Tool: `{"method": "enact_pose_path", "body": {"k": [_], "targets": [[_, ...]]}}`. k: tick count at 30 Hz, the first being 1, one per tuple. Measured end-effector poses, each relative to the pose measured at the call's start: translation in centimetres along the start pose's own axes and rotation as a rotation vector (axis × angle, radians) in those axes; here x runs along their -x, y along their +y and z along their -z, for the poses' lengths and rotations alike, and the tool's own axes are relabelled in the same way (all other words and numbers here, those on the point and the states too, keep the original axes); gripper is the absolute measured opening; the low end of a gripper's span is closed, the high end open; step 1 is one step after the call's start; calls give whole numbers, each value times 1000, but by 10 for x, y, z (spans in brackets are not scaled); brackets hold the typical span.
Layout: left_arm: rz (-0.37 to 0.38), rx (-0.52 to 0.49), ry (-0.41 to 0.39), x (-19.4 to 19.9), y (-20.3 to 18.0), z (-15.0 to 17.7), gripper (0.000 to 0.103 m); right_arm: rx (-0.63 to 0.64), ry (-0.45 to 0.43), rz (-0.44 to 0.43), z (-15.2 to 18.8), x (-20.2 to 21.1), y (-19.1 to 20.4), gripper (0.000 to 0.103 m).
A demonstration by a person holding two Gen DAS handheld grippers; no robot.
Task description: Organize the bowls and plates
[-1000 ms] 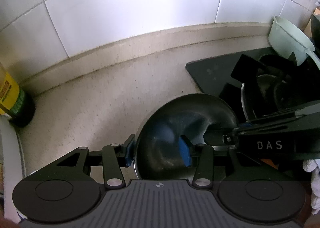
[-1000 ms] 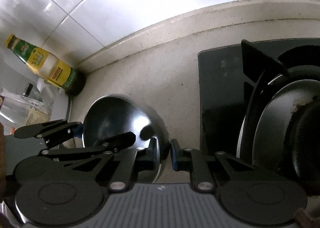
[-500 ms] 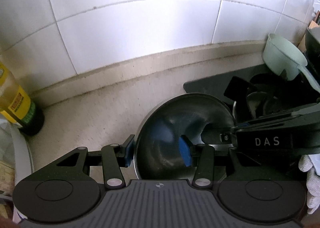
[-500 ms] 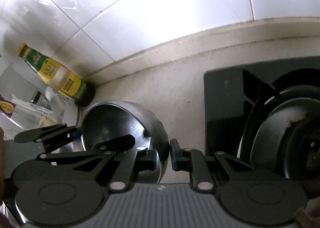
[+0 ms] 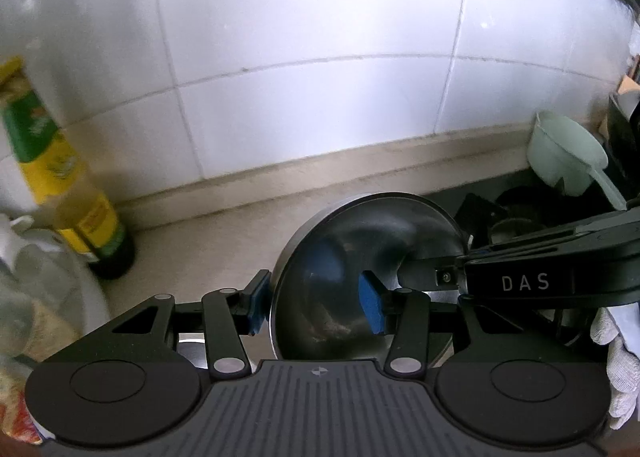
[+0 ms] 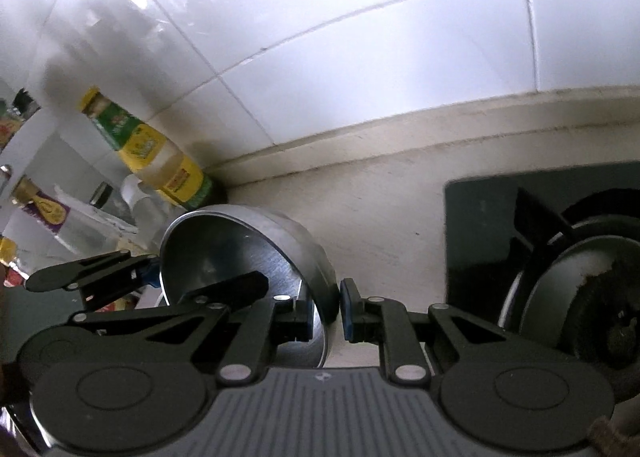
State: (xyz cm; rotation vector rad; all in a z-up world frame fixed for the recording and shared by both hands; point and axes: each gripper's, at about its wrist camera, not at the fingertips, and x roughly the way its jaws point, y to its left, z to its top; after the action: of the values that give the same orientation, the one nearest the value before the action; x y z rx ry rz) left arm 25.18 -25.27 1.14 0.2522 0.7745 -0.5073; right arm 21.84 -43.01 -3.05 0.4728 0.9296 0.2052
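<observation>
A steel bowl (image 5: 360,265) is held tilted above the beige counter (image 5: 224,241). My right gripper (image 6: 326,309) is shut on the bowl's rim (image 6: 320,289), one finger inside and one outside. My left gripper (image 5: 316,305) stands open around the bowl's left rim, one blue pad (image 5: 370,307) inside the bowl and the other outside to the left, with a gap. The bowl also shows in the right wrist view (image 6: 240,257), with the left gripper's fingers (image 6: 92,273) at its far side.
A yellow-green oil bottle (image 5: 60,185) stands at the wall to the left, with more bottles and bags (image 6: 36,217) beside it. A black gas stove (image 6: 500,217) with a dark pan (image 6: 580,297) lies right. A pale green scoop (image 5: 568,161) leans at the far right.
Both grippers have lifted the bowl higher and carried it left; more wall and the bottle show now, and the stove has slid right and lower.
</observation>
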Motion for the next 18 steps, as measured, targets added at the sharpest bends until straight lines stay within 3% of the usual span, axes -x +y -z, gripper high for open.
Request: {"method": "enact_pose_path", "body": {"k": [10, 18], "targets": [[-87, 91, -57, 48, 32, 24, 56, 104, -6, -60, 0, 4, 57, 15], [-156, 166, -26, 61, 63, 52, 55, 182, 64, -117, 11, -17, 98, 15]]}}
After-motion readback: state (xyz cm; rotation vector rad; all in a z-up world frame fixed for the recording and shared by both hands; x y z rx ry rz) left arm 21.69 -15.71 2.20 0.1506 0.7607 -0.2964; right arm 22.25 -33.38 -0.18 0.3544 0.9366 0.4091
